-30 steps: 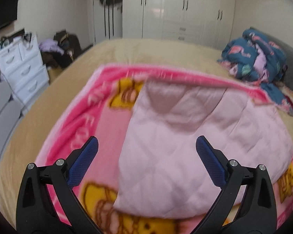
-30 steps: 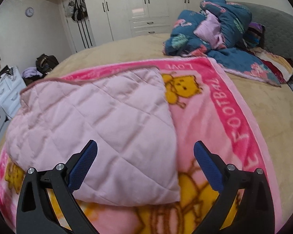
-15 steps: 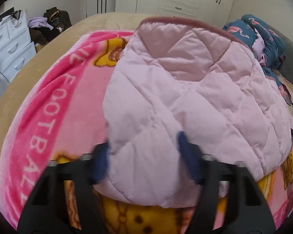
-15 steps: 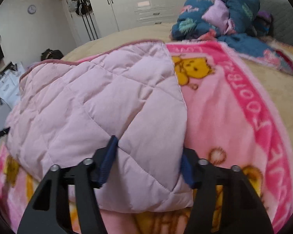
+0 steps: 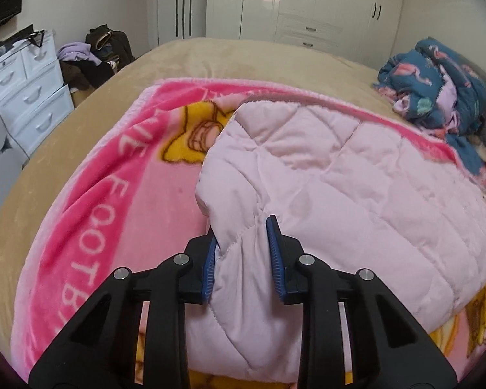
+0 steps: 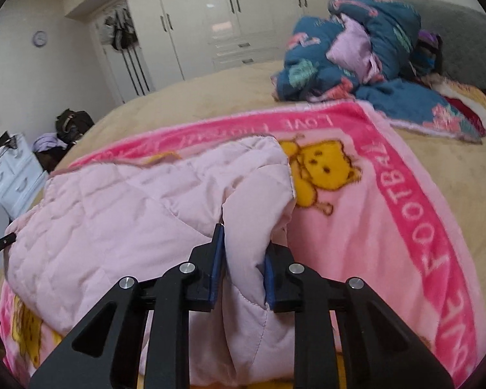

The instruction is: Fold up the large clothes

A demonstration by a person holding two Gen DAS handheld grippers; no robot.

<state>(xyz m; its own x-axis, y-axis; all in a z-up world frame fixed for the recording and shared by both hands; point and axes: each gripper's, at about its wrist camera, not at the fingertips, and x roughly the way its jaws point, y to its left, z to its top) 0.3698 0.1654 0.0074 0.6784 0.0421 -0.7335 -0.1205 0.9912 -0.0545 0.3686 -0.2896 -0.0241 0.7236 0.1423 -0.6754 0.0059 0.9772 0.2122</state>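
Quilted pink garment point(image 5: 356, 188) lay on the pink cartoon blanket point(image 5: 90, 201), near edge bunched at six o'clock. Left gripper point(image 5: 241, 246) and right gripper point(image 6: 243, 256) each clenched a corner (both gripped). Folding judged barely begun; carry-over toward twelve o'clock remained.

wrist views, close, sharing pink quilt point(image 5: 340, 178)

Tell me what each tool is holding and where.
Both grip the pink quilted garment: left tool at its near left corner, right tool at its near right corner.
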